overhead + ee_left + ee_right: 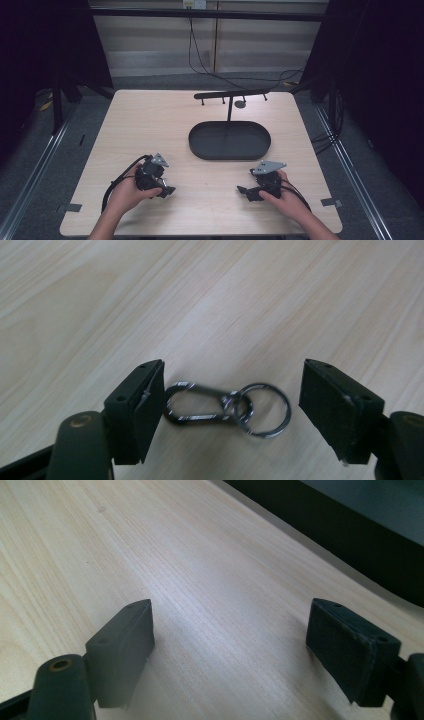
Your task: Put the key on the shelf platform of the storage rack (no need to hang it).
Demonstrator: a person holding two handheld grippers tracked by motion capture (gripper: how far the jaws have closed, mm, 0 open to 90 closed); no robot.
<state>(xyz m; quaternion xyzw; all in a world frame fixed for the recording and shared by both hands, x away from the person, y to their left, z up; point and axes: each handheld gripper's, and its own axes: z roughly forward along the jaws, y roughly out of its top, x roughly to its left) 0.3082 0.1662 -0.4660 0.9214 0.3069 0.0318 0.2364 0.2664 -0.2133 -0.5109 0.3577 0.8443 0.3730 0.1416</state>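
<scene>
A metal carabiner [197,404] linked to a key ring [264,410] lies flat on the wooden table [150,130]. My left gripper [227,412] stands open around it; the left pad is close to or touching the carabiner's end, the right pad clear of the ring. In the high view the left gripper [165,190] rests on the near left of the table, held by a hand. My right gripper [230,650] is open over bare wood with nothing between its jaws, and in the high view this right gripper [243,191] sits at the near right.
A black oval tray [200,145] lies at the table's middle, with a thin post rising from its far rim to a black bar [232,93] with small pegs. Cables [200,60] hang behind the table. Dark curtains flank both sides.
</scene>
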